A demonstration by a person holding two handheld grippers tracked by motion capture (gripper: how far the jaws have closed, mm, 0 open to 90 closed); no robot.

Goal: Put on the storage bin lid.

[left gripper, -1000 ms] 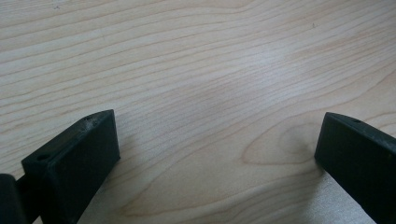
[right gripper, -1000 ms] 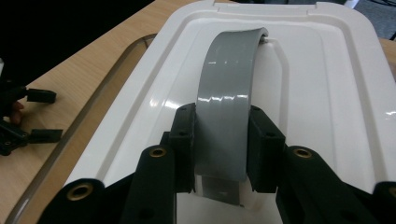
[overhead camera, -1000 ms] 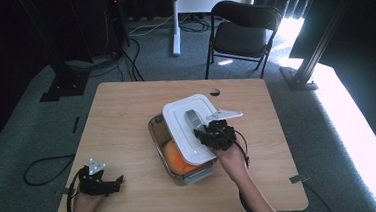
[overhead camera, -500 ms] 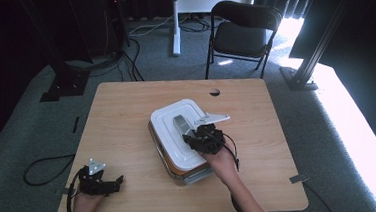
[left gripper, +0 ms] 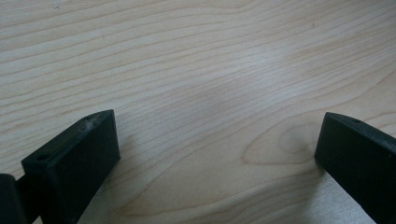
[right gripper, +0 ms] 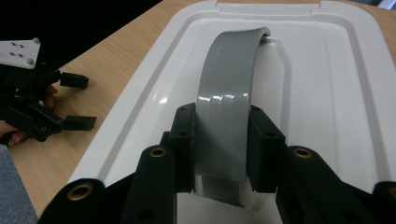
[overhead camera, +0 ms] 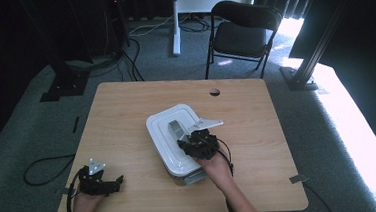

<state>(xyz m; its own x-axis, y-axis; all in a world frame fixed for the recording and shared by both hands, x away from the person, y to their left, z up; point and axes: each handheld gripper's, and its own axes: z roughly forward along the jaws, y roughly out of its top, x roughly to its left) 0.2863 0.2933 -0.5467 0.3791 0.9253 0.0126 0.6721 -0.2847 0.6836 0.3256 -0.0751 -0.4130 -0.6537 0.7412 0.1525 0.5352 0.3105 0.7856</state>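
Now lid (overhead camera: 175, 137) seated on container (overhead camera: 191, 175) — right gripper (overhead camera: 187, 142) clamped

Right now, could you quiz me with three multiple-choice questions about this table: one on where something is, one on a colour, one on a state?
1. Where does the left tool rest?
A. on the lid
B. on the table's near left corner
C. on the chair

2. What colour is the handle on the lid?
A. grey
B. red
C. green

3. How is the right tool?
A. open above the table
B. lying on the floor
C. shut on the handle

Answers: 1 B, the high view shows it on bare wood of the table. 2 A, the strap is grey on a white lid. 3 C, its jaws press both strap edges.
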